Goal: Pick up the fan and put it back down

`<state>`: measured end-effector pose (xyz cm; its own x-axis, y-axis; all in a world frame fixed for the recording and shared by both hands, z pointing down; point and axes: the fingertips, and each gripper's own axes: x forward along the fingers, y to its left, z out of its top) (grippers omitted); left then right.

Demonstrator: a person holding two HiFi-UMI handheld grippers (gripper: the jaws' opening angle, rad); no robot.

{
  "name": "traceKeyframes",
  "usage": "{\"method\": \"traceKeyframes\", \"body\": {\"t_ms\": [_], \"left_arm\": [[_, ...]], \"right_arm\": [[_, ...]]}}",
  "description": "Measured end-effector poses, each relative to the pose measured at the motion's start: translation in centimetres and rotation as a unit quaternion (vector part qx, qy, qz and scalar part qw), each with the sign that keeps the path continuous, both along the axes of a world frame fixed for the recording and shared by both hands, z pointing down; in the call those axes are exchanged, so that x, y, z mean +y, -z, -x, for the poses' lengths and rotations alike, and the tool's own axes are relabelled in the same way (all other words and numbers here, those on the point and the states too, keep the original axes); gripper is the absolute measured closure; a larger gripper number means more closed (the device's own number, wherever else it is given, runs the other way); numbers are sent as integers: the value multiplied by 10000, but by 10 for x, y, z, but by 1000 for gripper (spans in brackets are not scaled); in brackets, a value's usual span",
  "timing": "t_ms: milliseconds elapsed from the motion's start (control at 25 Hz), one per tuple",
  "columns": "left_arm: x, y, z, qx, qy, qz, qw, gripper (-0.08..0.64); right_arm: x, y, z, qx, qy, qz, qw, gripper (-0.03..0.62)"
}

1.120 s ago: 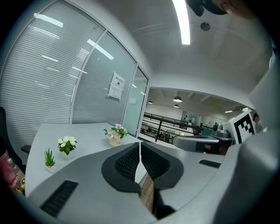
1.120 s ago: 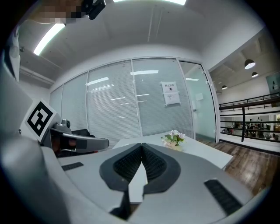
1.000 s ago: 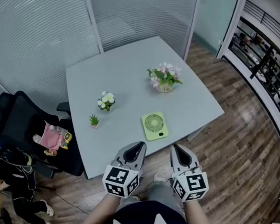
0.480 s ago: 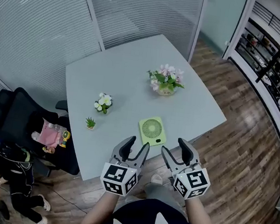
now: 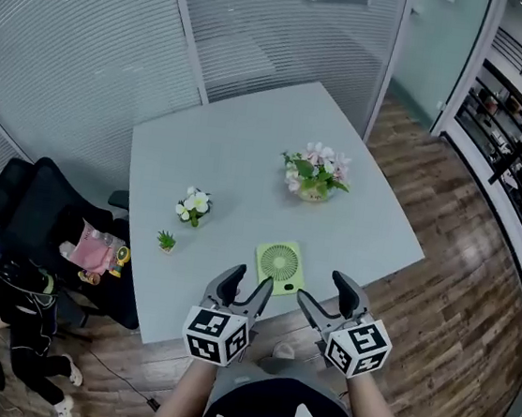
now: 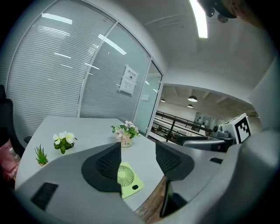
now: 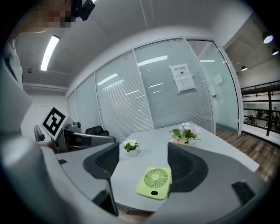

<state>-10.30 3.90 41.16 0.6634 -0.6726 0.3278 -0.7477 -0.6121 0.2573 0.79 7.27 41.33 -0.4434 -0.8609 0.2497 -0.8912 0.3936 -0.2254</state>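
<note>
Head view shows me the left gripper (image 5: pixel 250 279) and right gripper (image 5: pixel 324 288) just short of the flat lime-green plastic fan (image 5: pixel 281 264), jaws just opened wide, gripping nothing.

Grey table (image 5: pixel 239 153), green fan (image 5: pixel 280 266) flat near its edge, pink bouquet (image 5: pixel 317 174), white flowers (image 5: pixel 192 206), tiny plant (image 5: pixel 165 240)

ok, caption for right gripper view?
Right gripper, jaws just opening, nothing held, faces flat lime-green square fan on grey table.
</note>
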Motion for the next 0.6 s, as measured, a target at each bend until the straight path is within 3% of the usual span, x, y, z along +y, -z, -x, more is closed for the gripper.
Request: {"method": "traceKeyframes", "body": {"t_ms": [600], "left_arm": [[-22,-34,8,118,254,708,9971,298]], "right_arm": [[-28,-33,-18,-257,190,483,9983,261]]}}
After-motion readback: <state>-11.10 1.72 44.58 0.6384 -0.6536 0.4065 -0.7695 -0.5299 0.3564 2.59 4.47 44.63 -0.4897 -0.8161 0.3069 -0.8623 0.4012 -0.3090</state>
